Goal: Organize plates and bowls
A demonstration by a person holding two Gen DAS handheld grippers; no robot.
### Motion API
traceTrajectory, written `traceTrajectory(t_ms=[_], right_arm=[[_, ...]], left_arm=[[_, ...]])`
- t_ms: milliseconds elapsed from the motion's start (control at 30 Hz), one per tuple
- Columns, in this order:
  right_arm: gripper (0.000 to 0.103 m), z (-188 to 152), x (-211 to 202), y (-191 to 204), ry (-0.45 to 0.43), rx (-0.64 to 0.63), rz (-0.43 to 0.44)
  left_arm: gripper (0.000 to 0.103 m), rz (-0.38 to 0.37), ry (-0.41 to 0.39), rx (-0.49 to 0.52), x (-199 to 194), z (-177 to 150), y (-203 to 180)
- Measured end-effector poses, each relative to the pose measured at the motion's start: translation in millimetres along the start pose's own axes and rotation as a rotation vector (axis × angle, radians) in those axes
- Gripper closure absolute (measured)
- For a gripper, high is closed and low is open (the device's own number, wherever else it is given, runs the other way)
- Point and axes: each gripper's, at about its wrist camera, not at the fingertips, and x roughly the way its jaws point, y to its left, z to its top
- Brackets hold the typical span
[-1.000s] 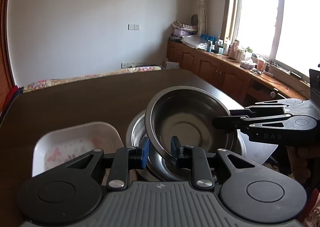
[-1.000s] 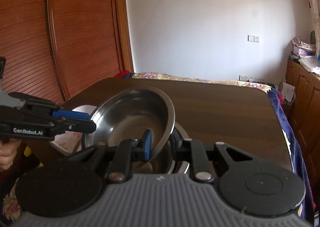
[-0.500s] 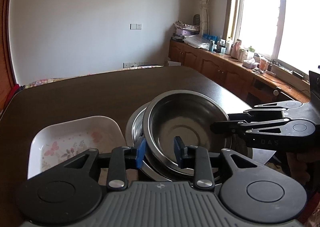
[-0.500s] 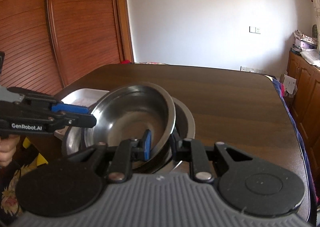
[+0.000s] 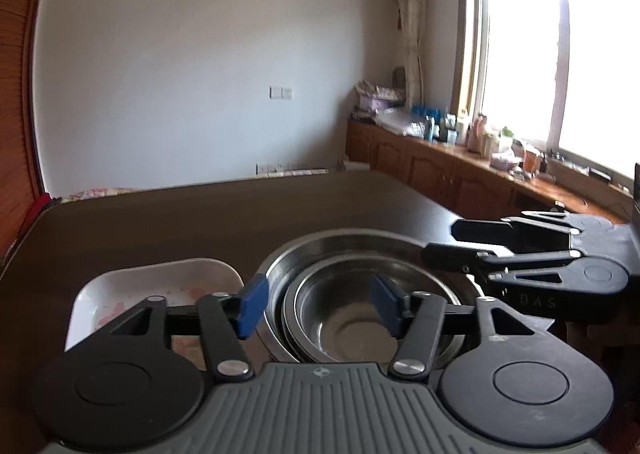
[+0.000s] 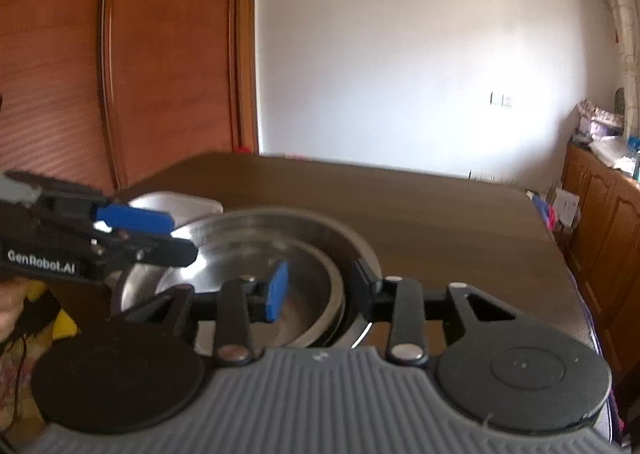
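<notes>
A steel bowl (image 5: 356, 318) sits nested inside a larger steel bowl (image 5: 340, 244) on the dark wooden table (image 5: 200, 222). My left gripper (image 5: 320, 304) is open, its blue pads apart on either side of the stack's near rim. My right gripper (image 6: 320, 286) is open over the same stack (image 6: 256, 250), apart from the rim. Each gripper shows in the other's view: the right one (image 5: 472, 242) at the stack's right edge, the left one (image 6: 160, 230) at its left. A white floral dish (image 5: 160, 286) lies left of the bowls.
The white dish also shows behind the stack in the right wrist view (image 6: 176, 202). A wooden sideboard (image 5: 460, 170) with clutter runs under the window at right. Wooden wardrobe doors (image 6: 120, 74) stand to the left of the table.
Both grippers held the smaller bowl tilted above the stack, lowered it into the larger bowl, then opened and let go. The bowl now rests level in the stack.
</notes>
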Motion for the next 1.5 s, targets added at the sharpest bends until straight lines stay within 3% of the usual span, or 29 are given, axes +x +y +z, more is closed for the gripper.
traceTrajectory(t_ms=[167, 400, 533, 633, 1300, 1500], right_arm=[[0.048, -8.0, -10.8, 3.3, -0.069, -0.018, -0.042], [0.031, -23.2, -14.5, 0.2, -0.122, 0.019, -0.096], [0.007, -27.4, -13.1, -4.5, -0.134, 0.04, -0.098], [0.0, -30.0, -10.0, -4.9, -0.133, 0.048, -0.098], [0.001, -45.6, 2.9, 1.8, -0.134, 0.114, -0.041], [0.013, -45.9, 5.3, -0.6, -0.13, 0.146, -0.019]], left_arm=[[0.0, 0.038, -0.069, -0.001, -11.0, -2.1, -1.5], [0.0, 0.066, -0.099, -0.006, -10.7, -11.1, -2.6], [0.0, 0.076, -0.112, -0.014, -10.9, -17.7, -2.6], [0.0, 0.083, -0.116, -0.011, -8.9, -21.8, -4.7], [0.001, 0.005, -0.066, -0.071, 10.6, -37.9, 0.3], [0.009, 0.015, -0.068, -0.075, 12.2, -41.1, -0.1]])
